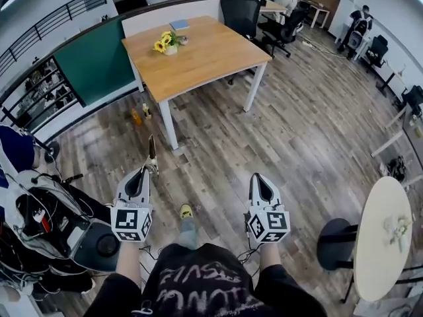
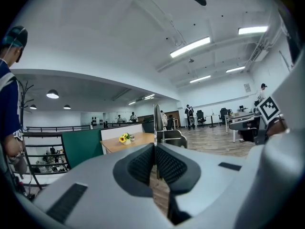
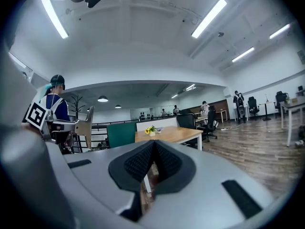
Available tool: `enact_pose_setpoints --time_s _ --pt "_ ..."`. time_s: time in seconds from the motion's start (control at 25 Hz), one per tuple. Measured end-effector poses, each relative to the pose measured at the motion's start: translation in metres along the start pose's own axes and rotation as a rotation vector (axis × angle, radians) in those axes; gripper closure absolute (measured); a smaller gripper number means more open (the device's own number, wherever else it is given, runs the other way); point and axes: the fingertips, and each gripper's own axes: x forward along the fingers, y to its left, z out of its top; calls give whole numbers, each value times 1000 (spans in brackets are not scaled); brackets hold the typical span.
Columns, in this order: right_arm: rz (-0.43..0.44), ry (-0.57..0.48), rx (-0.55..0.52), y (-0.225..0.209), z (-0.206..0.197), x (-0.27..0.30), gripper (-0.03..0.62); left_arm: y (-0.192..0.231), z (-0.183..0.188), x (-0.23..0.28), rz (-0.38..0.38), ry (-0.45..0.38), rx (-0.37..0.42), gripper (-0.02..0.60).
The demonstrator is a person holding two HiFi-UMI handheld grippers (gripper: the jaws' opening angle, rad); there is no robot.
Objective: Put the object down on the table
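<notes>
My left gripper [image 1: 147,170] is shut on a thin flat object [image 1: 152,152] that sticks up and forward out of its jaws. In the left gripper view the object [image 2: 157,123] shows edge-on as a narrow upright strip above the closed pads [image 2: 143,163]. My right gripper [image 1: 259,178] is level with the left one; its jaws are shut with nothing between them. Both hang over the wood floor, well short of the wooden table [image 1: 205,55]. The table [image 3: 167,134] lies ahead in the right gripper view, which also shows the held object [image 3: 87,121] at its left.
A pot of sunflowers [image 1: 168,43] and a blue book [image 1: 179,25] sit on the table's far left part. Office chairs [image 1: 241,12] stand behind it and a green partition [image 1: 96,61] to its left. Bags and gear [image 1: 46,223] lie at my left, a round white table [image 1: 380,236] at my right.
</notes>
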Motion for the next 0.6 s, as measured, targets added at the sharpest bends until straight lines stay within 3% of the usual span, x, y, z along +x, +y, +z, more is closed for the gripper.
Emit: enact_pose_setpoints --time_s 0.6 --pt "-14 25 -6 5 25 218 589 112 2 180 -21 40 -33 565"
